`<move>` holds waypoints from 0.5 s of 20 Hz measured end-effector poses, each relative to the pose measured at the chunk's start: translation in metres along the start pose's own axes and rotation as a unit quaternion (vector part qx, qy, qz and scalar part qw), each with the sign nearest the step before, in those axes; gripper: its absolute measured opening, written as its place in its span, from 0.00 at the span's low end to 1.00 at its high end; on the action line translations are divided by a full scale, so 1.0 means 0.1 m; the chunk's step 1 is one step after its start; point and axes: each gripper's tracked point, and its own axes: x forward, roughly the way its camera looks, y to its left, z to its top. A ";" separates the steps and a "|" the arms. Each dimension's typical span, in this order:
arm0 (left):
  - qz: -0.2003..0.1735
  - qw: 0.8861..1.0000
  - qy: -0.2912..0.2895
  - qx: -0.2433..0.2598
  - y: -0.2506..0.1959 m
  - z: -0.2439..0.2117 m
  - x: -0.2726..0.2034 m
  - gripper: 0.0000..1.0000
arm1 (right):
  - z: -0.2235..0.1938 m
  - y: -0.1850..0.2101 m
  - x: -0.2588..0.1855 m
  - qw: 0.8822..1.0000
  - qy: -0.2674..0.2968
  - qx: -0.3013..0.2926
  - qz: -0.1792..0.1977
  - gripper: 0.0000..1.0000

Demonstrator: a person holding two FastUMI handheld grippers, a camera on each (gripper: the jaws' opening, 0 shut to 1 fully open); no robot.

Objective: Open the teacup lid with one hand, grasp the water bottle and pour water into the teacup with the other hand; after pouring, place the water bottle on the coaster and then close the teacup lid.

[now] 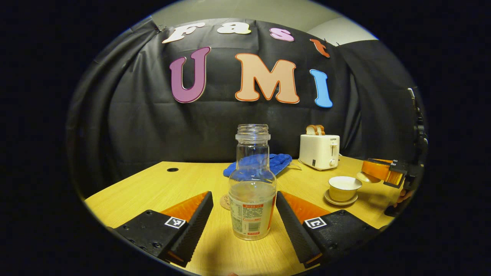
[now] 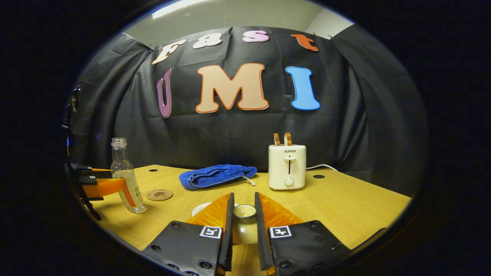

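A clear water bottle (image 1: 252, 191) with no cap and a little water stands upright on the wooden table (image 1: 153, 191). My left gripper (image 1: 244, 195) is open, one finger on each side of the bottle's labelled base. A round coaster (image 1: 223, 202) lies just behind the bottle, also seen as the coaster (image 2: 159, 194) beside the bottle (image 2: 126, 180). The uncovered teacup (image 1: 344, 187) sits on its saucer to the right. My right gripper (image 2: 244, 197) is shut on the teacup lid (image 2: 244, 224), held above the table right of the cup, where the right gripper (image 1: 383, 172) also appears.
A white toaster (image 2: 287, 166) with bread slices stands at the back of the table. A folded blue towel (image 2: 216, 174) lies left of it, behind the bottle. The black cloth wall closes off the table's far side.
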 end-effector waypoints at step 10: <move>-0.017 0.999 0.038 0.001 -0.06 -0.09 0.26 0.91 | 0.03 -0.38 -0.13 0.999 -0.003 -0.002 -0.045 0.31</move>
